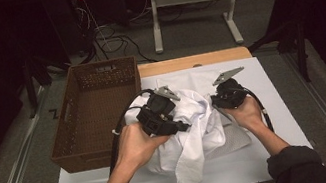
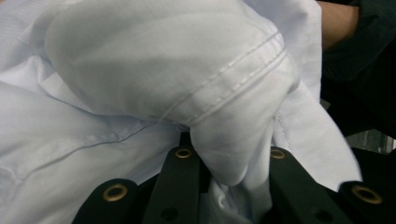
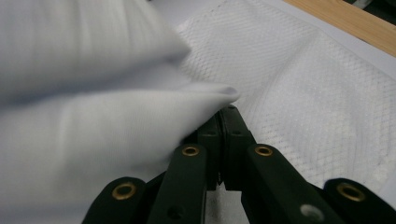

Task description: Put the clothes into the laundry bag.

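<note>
Nearest, two dark sleeves entering from the bottom edge of the high view, forearms reaching forward over a white board laid on a wooden table. On the board, a crumpled white shirt heaped at the middle, one limp end trailing toward the near edge, a white mesh cloth lying flat beneath its right side. Left gripper pressed into the left of the heap, jaws drawn in on a stitched fold of the shirt bunched between them. Right gripper at the right of the heap, jaws squeezed together, a thin edge of the shirt lying at their tips; hard to tell whether pinched or only touching. Mesh cloth spread just beyond those tips. Farther left, touching the board's left edge, a brown woven basket with nothing inside. Beyond the table, grey floor, tangled cables, the white legs of a stand, darkness on both sides.
</note>
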Demonstrator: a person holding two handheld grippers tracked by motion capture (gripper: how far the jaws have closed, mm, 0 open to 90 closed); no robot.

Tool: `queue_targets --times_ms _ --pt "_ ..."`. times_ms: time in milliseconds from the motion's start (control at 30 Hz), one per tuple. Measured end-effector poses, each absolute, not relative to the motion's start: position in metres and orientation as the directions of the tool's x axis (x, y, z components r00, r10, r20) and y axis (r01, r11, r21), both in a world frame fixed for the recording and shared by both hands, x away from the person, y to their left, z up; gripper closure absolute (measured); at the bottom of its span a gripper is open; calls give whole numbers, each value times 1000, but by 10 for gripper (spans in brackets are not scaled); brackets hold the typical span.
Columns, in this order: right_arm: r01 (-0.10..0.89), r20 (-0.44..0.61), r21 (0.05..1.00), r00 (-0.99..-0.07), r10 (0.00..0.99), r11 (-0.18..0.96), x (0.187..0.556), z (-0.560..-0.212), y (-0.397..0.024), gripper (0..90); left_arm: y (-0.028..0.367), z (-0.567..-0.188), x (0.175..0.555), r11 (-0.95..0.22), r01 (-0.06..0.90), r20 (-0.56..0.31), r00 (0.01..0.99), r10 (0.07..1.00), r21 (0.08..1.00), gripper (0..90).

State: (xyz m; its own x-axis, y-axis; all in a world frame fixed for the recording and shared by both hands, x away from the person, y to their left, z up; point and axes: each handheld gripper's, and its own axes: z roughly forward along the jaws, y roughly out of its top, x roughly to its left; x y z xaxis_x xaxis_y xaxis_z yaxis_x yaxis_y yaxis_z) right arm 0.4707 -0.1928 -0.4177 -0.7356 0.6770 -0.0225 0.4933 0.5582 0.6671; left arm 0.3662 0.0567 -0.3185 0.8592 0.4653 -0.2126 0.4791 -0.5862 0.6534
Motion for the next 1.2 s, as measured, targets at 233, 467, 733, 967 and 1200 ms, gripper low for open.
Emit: queue_targets --times_ms 233,467,733,967,1200 --pt "492 -20 670 -737 675 556 470 -418 -194 899 40 -349 370 -595 488 -228 859 459 639 826" --pt "484 -26 661 -750 661 574 468 -421 -192 900 24 -381 369 -656 475 -117 851 512 586 821" --pt "471 -23 658 -767 641 587 463 -421 -190 900 16 -424 380 -646 508 -84 818 569 570 820" --pt "454 -20 670 -781 624 588 454 -418 -187 900 13 -455 397 -635 541 -39 777 628 551 817" --pt "425 -33 672 -801 598 606 442 -413 -183 900 11 -467 408 -632 556 25 740 673 540 784"
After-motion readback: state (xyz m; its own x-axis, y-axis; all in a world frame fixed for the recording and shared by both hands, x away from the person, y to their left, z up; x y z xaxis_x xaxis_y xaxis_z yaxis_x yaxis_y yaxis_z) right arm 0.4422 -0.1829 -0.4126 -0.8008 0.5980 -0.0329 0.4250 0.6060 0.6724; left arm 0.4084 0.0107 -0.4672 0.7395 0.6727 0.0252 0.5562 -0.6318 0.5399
